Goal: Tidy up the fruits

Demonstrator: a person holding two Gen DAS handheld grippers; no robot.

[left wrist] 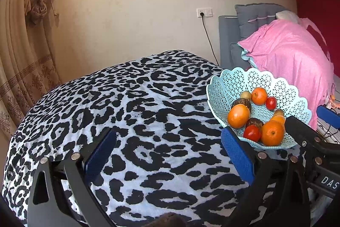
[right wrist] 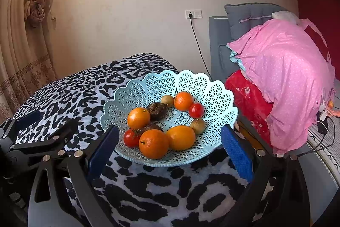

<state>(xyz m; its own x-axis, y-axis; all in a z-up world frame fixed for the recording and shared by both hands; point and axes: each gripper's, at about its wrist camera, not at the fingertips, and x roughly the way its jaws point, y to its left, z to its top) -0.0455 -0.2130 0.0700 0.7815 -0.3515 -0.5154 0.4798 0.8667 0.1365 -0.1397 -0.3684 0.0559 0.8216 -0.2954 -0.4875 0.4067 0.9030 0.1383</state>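
Observation:
A pale blue lattice bowl (right wrist: 212, 95) sits on the leopard-print cloth (right wrist: 70, 93) and holds several fruits: oranges (right wrist: 154, 143), red tomatoes (right wrist: 196, 110), dark brown fruits (right wrist: 156, 111) and small tan ones (right wrist: 198, 126). My right gripper (right wrist: 170, 150) is open, its blue pads either side of the bowl's near rim, with nothing held. In the left wrist view the same bowl (left wrist: 238, 80) lies at the right, beyond the right pad. My left gripper (left wrist: 170, 152) is open over bare cloth (left wrist: 127, 99), holding nothing.
A pink quilt (right wrist: 282, 78) and a red floral blanket (right wrist: 250, 103) are piled on a grey sofa (right wrist: 216, 35) right of the table. A black cable (right wrist: 197, 42) hangs from a wall socket. Beige curtains (left wrist: 25, 46) hang at the left.

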